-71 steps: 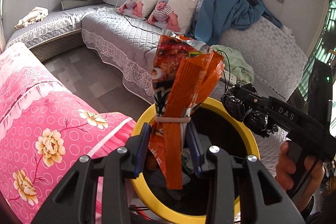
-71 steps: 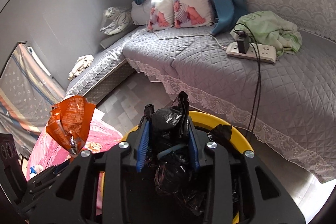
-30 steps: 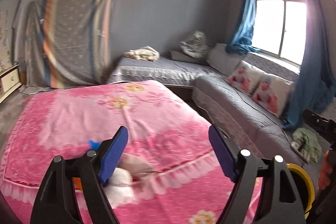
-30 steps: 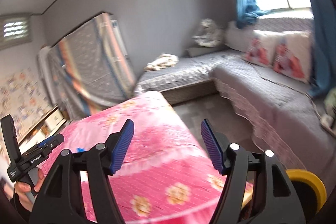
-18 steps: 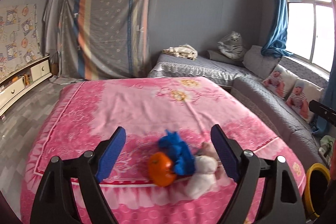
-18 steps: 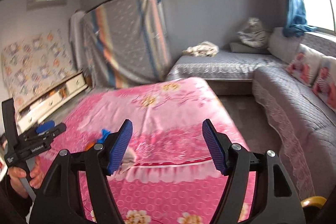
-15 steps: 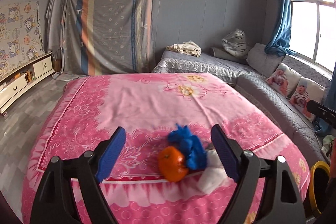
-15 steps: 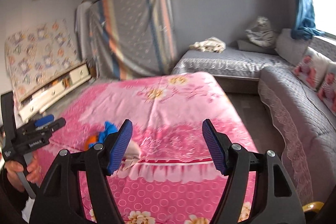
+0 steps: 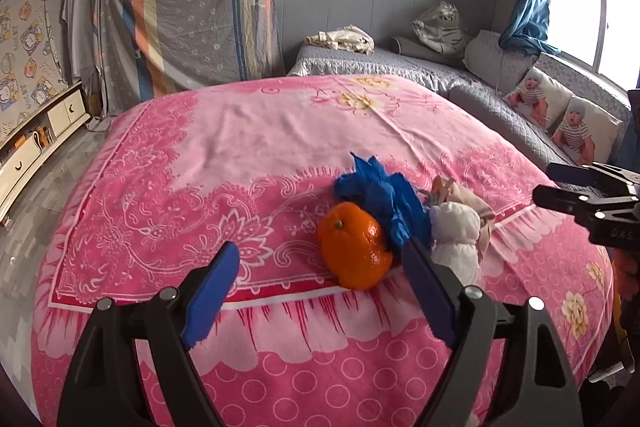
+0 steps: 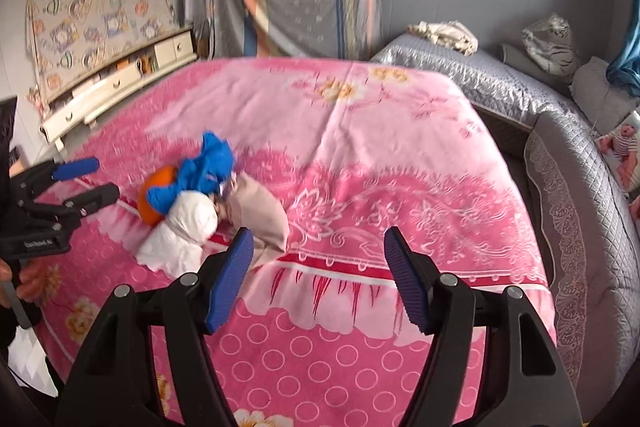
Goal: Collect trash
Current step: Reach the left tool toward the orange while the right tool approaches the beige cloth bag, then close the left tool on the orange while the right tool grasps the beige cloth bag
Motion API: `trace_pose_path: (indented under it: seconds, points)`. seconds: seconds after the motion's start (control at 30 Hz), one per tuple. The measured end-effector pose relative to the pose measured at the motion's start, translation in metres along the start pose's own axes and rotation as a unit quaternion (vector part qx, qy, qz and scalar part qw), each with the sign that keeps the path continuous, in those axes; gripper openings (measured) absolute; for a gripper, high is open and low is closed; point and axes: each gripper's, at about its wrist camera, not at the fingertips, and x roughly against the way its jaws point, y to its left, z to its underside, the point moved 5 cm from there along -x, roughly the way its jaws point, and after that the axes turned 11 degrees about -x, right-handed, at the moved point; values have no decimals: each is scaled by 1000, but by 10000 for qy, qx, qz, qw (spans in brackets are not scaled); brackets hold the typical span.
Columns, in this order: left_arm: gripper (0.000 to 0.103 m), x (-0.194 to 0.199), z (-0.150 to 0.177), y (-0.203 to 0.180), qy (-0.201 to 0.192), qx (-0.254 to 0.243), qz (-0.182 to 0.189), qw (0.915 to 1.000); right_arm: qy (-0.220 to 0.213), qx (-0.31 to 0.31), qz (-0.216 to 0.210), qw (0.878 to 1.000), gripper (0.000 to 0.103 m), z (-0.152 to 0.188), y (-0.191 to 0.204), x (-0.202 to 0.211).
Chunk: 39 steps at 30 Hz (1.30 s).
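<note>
A small pile of trash lies on the pink bed: an orange peel, a crumpled blue wrapper, a white tissue wad and a beige scrap. My left gripper is open and empty, just short of the orange peel. My right gripper is open and empty, to the right of the pile. The right gripper also shows at the right edge of the left wrist view, and the left gripper at the left edge of the right wrist view.
A grey quilted sofa with baby-print pillows runs along the right of the bed. A draped cloth hangs on the far wall. A low white cabinet stands on the left.
Both grippers let go of the snack bag and black bag at the yellow bin, opened, swung round to the bed and moved closer to the trash pile.
</note>
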Motion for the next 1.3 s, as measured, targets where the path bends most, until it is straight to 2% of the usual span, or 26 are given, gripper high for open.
trace_pose_path:
  seconds: [0.1,0.3,0.47,0.73,0.97,1.3]
  points:
    - [80,-5,0,-1,104,-35,56,9999,131,88,-6,9999,59,2,1,-11]
    - [80,-22,3,-4,460,-108,284,9985,360,207,-69,9991,58,1,6,-29]
    - [80,-40,5,-1,864,-154,251,9958,550,280,-99,9980,56,-1,6,-44]
    - [80,-57,-6,2,1083,-230,322,9933,788,417,-214,9958,55,-6,10,-65]
    - [80,-72,-13,5,1237,-41,465,9912,1023,488,-592,9918,55,-3,18,-63]
    - [80,-86,-20,5,1329,-82,512,9898,1253,669,-678,9875,53,-4,28,-85]
